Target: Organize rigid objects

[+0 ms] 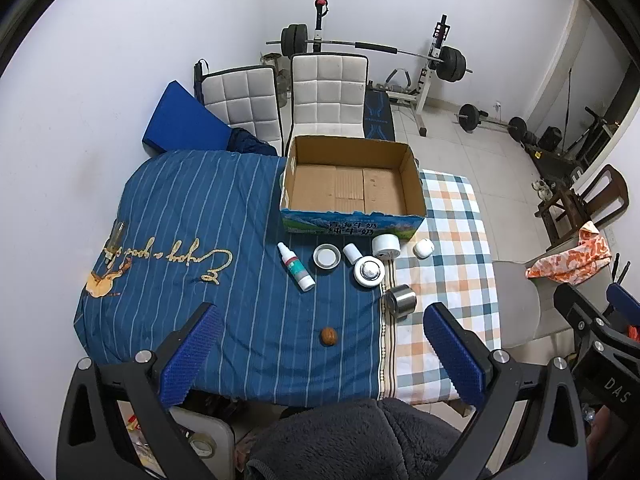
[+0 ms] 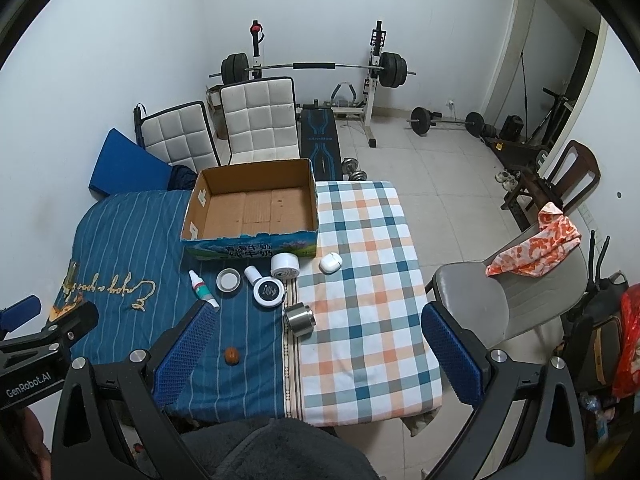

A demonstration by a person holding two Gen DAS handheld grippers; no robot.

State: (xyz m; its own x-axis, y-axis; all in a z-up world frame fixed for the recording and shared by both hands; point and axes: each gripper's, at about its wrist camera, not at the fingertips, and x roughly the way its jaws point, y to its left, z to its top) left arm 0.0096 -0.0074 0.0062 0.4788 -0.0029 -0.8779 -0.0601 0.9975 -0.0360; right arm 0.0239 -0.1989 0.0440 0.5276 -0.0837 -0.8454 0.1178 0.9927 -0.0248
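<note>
Left wrist view: the left gripper (image 1: 322, 354) has its jaws spread wide, holding nothing. The walnut (image 1: 329, 336) lies between the fingers, just ahead. The steel cup (image 1: 400, 301) lies at 1 o'clock; the spray bottle (image 1: 296, 267), lid (image 1: 327, 256) and round tin (image 1: 369, 272) at 12 o'clock, before the cardboard box (image 1: 352, 222).

Right wrist view: the right gripper (image 2: 318, 348) is likewise spread and empty. The walnut (image 2: 231, 355) lies at 9 o'clock beside the left finger; the steel cup (image 2: 300, 319) at 11 o'clock.
</note>
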